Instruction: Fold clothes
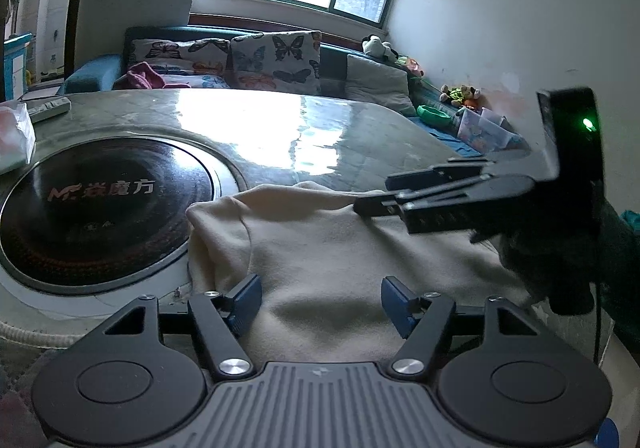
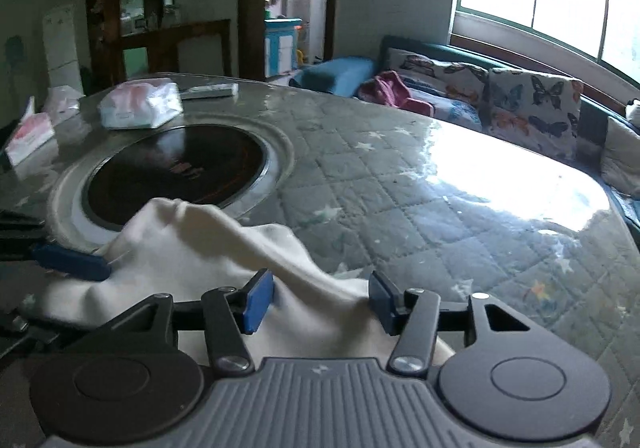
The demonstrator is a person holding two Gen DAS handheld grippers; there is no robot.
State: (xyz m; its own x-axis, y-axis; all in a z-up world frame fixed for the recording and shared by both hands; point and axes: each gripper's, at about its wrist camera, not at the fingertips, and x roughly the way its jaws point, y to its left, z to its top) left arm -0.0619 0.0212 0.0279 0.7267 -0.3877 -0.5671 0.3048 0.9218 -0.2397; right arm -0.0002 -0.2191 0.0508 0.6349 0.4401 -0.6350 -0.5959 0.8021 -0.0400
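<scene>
Lying rumpled on the near worktop (image 2: 400,175), cream garment (image 1: 320,248); left gripper (image 1: 318,304) and right gripper (image 2: 320,300) jaws released above it.

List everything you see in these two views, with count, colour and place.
garment: one, cream, near table edge, partly over the cooktop ring
table: one, grey quilted star cover
cooktop: one, black round, set into table
tissue packs: about three, white-pink, far side
remote: one, pale, beside a pack
sofa cushions: two, butterfly print, under window
left gripper: black-blue, open over garment
right gripper: black-blue, open over garment
</scene>
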